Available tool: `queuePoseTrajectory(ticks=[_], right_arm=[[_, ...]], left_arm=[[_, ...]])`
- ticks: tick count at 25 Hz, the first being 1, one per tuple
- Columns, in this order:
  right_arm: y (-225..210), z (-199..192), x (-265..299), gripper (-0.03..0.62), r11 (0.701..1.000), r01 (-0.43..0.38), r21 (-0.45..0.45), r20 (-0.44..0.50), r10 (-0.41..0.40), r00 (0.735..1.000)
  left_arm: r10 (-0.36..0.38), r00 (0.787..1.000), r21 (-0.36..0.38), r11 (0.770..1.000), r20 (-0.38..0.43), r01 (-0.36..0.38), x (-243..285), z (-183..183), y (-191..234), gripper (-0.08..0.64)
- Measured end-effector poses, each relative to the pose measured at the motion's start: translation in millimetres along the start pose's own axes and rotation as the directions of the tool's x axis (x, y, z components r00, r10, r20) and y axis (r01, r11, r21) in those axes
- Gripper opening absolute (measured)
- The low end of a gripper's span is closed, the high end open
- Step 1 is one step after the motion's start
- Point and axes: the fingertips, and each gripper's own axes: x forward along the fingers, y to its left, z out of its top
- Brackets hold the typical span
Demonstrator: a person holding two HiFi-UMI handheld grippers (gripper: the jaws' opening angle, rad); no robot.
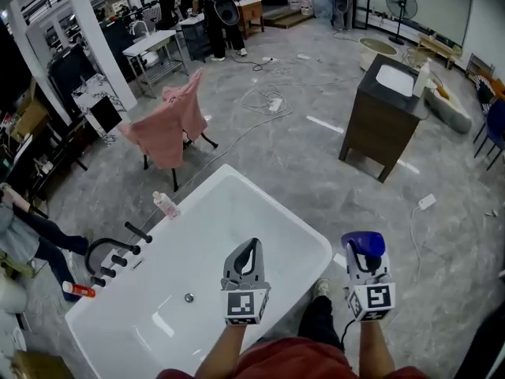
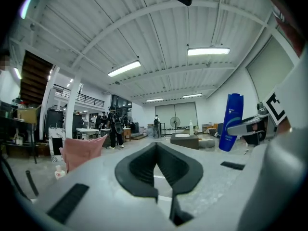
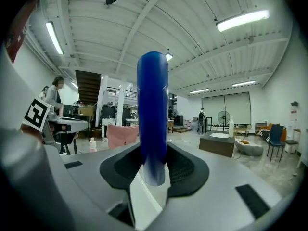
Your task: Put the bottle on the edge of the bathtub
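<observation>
The blue bottle stands upright between the jaws of my right gripper, which is shut on it over the floor just right of the white bathtub. In the right gripper view the bottle fills the middle and its lower end sits between the dark pads. My left gripper hovers over the tub's right end, shut, with nothing in it. The left gripper view shows its jaws meeting at the tips, with the blue bottle off to the right.
A small pinkish bottle stands on the tub's far rim, near a black faucet and an orange tube. Behind are a chair draped in pink cloth, a dark vanity with a white basin, and floor cables.
</observation>
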Motion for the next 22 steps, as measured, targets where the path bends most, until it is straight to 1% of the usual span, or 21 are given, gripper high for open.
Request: queuePoseTrajectory(ticks=[4,9,12,14,16,18,20,22], right_arm=[[-57.0,1.8,54.1,0.15,0.998,-0.055,-0.016,-0.019,0.054,0.998],[-123.8,9.4,115.1,0.15,0.987,-0.157,-0.023,-0.015,0.156,0.988],[-146.7,6.9,144.5,0.15,0.978,-0.207,-0.022,-0.015,0.207,0.978],[-151.2,3.6,163.0,0.15,0.968,-0.252,-0.015,-0.016,0.252,0.968],[-147.0,1.4,179.2,0.15,0.952,-0.305,-0.014,-0.019,0.304,0.952],[-137.0,0.3,189.3,0.15,0.932,-0.363,-0.016,-0.019,0.363,0.932],[-123.1,-0.1,194.4,0.15,0.904,-0.426,-0.022,-0.016,0.426,0.905],[-106.7,0.4,193.9,0.15,0.869,-0.494,-0.035,-0.01,0.494,0.869]], left_arm=[[0.068,0.998,0.006,0.998,-0.002,-0.068,63.5,12.1,-20.3,0.005],[0.154,0.988,-0.002,0.988,0.009,-0.154,133.9,29.4,-50.4,0.005],[0.209,0.978,0.005,0.978,0.006,-0.209,158.9,33.1,-60.0,0.005],[0.25,0.968,0.01,0.968,0.007,-0.251,166.4,34.5,-61.6,0.005],[0.296,0.955,0.018,0.955,0.012,-0.296,167.8,36.5,-59.1,0.005],[0.348,0.938,0.031,0.937,0.014,-0.348,162.0,38.8,-56.3,0.005],[0.409,0.912,0.038,0.911,0.024,-0.41,150.9,41.2,-53.6,0.005],[0.476,0.879,0.046,0.878,0.043,-0.477,134.2,40.4,-52.4,0.005]])
